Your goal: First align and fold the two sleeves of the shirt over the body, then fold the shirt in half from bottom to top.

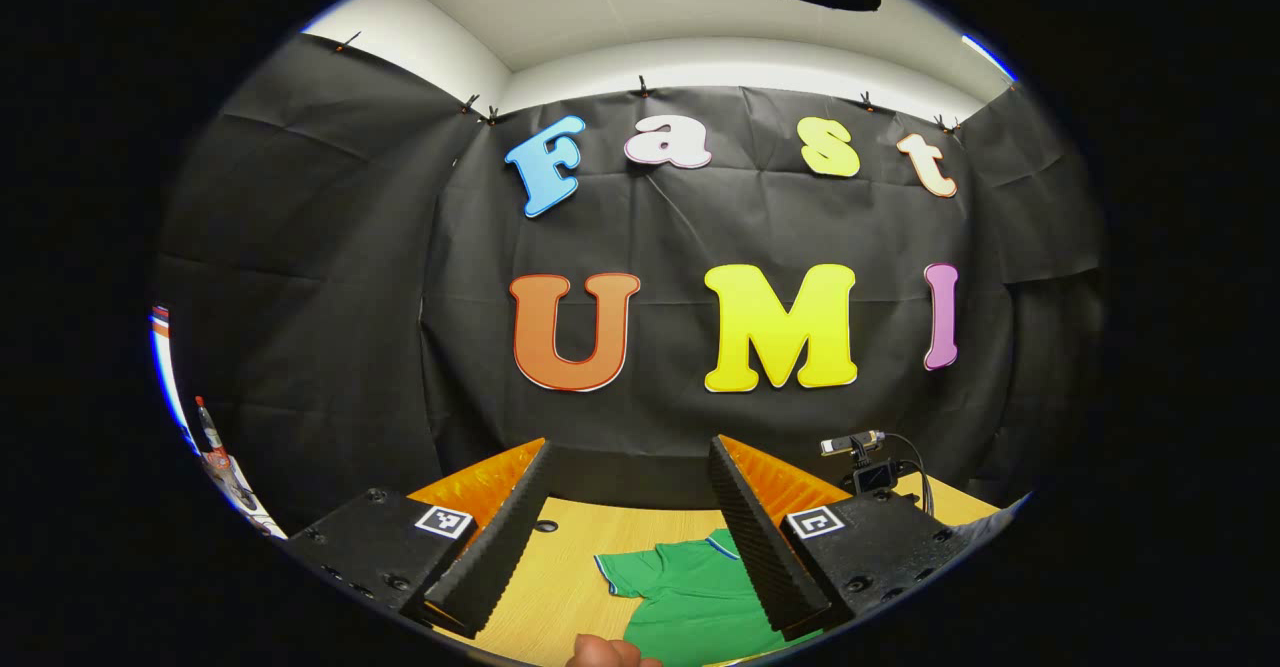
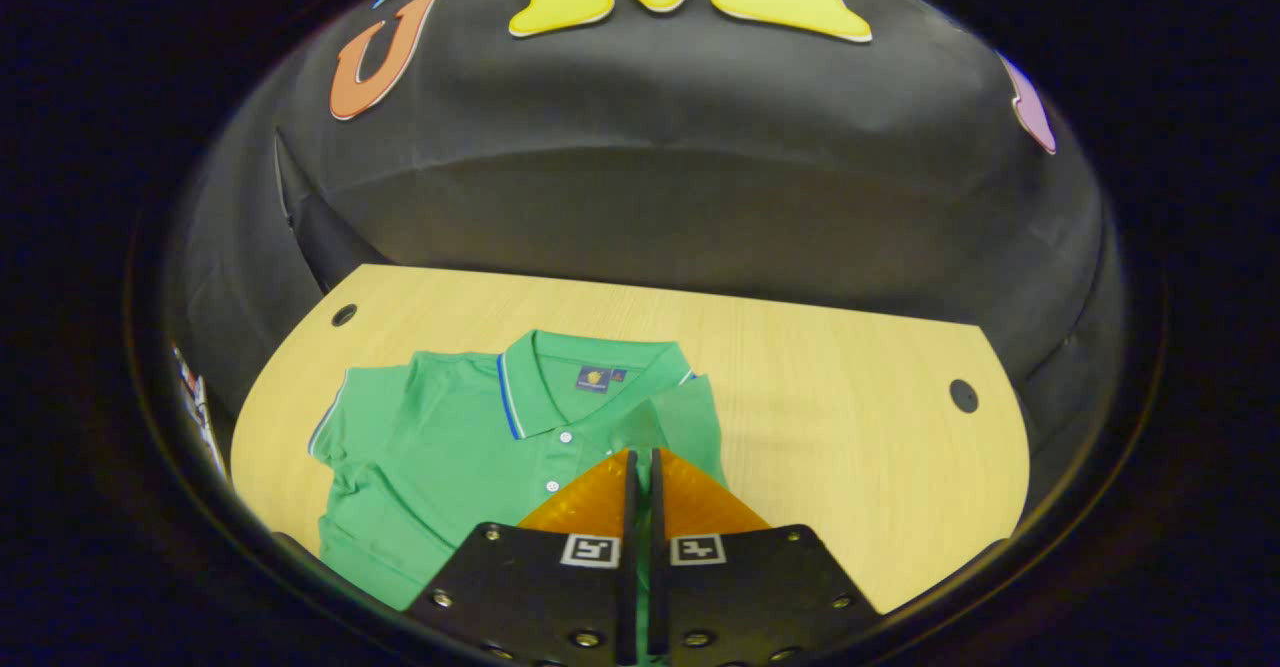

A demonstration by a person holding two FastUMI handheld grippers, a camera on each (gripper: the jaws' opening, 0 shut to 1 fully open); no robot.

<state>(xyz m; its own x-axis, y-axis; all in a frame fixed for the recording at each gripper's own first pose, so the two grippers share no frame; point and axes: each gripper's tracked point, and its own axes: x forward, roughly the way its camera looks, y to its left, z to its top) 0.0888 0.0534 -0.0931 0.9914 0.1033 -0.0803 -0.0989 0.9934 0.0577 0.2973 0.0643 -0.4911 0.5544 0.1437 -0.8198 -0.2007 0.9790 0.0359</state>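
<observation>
Right claw (image 2: 640, 467) pinches the green shirt's (image 2: 440, 457) folded-over sleeve (image 2: 680, 417).

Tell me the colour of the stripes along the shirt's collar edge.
Blue and white stripes on the green shirt's collar, clearest in the right gripper view.

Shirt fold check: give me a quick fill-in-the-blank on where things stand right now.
1. The right gripper is shut on one ____ of the shirt, folded over the body.
2. The left gripper hangs above the table with its jaws ____.
3. The shirt's collar points toward the booth's ____.

Missing words: sleeve; open; wall
</observation>
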